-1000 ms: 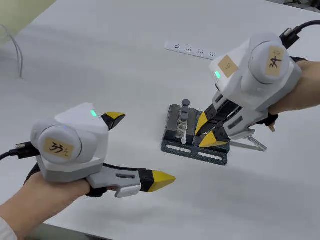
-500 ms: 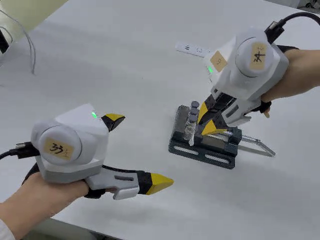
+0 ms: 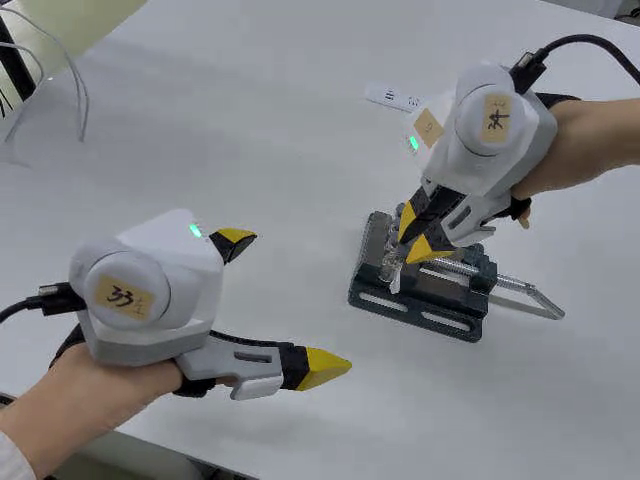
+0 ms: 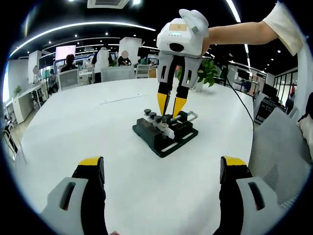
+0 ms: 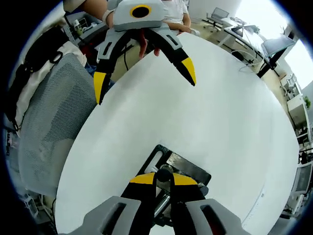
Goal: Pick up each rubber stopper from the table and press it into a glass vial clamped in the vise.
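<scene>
As gripper (image 3: 418,238) pinches stopper (image 5: 165,174), power strip (image 3: 392,98) beyond

All three views shared the vise (image 3: 420,305): head view from above, left gripper view well back from it, right gripper view close over it.

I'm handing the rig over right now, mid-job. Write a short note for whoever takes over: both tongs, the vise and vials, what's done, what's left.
Left tongs: open wide, empty, held above the table, on the near side of the vise.
Right tongs: over the vise, jaws narrowed on either side of a dark stopper; I cannot tell whether they clamp it.
Vials: upright in a row in the vise.
Done: at least three seated stoppers on the row.
Left: probably press this stopper home, then check the row.
</scene>
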